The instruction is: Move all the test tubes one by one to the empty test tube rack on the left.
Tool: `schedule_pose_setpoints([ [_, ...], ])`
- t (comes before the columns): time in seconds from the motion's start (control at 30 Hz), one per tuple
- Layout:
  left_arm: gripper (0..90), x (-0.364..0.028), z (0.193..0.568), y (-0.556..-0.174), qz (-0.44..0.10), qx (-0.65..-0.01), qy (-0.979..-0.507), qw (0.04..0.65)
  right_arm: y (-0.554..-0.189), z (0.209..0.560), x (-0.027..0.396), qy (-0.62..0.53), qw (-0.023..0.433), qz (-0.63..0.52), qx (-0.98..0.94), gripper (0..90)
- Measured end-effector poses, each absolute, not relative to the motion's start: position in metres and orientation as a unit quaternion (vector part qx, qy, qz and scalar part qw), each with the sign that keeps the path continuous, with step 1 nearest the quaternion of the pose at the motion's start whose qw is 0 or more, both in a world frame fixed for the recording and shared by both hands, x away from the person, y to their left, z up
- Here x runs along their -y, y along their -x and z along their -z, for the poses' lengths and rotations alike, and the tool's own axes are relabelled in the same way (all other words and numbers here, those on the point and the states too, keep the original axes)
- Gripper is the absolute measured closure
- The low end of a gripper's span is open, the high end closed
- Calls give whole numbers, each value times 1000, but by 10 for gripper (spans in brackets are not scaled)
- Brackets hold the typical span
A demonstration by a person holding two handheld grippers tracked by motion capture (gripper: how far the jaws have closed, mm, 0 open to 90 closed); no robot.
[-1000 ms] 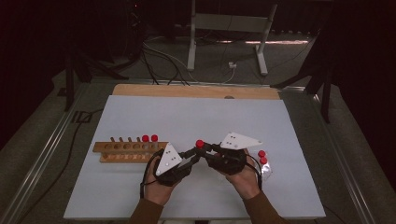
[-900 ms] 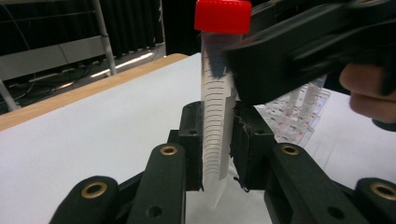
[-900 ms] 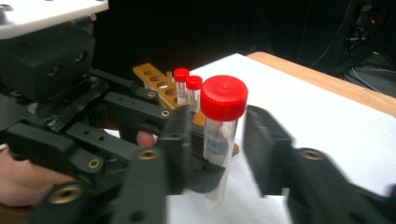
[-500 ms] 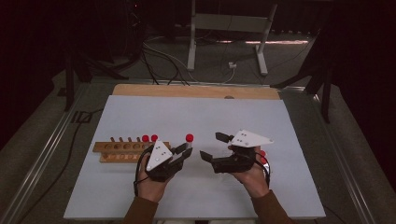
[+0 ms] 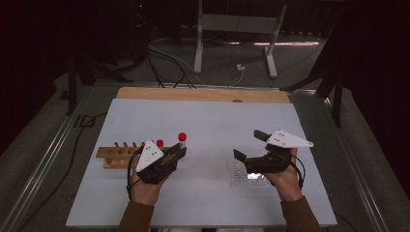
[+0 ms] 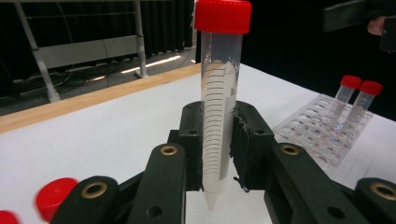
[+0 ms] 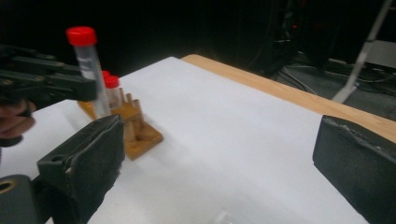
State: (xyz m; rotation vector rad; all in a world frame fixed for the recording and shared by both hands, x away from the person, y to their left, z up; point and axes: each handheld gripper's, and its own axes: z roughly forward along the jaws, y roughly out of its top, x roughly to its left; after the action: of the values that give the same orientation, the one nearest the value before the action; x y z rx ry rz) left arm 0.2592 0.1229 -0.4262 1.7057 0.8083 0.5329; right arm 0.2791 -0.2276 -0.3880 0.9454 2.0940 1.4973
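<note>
The left claw (image 6: 217,154) grips a red-capped tube (image 6: 219,93) upright. The right claw (image 5: 249,145), its jaws just opened wide, holds nothing above the desk (image 5: 212,121).

The left gripper (image 6: 219,154) holds a tube (image 6: 219,116) with a red cap (image 6: 222,16) standing up. Two more tubes (image 6: 355,100) stand in a clear tray (image 6: 317,135).

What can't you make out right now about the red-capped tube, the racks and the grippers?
- Clear plastic rack, high view: right gripper and glare hide its tubes.
- Wooden rack, high view: left gripper covers its right end.
- Red-capped clear tube, left gripper view: graduation numbers too small.
</note>
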Motion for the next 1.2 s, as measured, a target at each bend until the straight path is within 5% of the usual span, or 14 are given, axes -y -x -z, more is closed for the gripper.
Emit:
schedule_pose_setpoints([
  [1.2,760,-204,415,-259,-277,-409,-665,560,-273,400,310,-414,245,-534,-695,0],
])
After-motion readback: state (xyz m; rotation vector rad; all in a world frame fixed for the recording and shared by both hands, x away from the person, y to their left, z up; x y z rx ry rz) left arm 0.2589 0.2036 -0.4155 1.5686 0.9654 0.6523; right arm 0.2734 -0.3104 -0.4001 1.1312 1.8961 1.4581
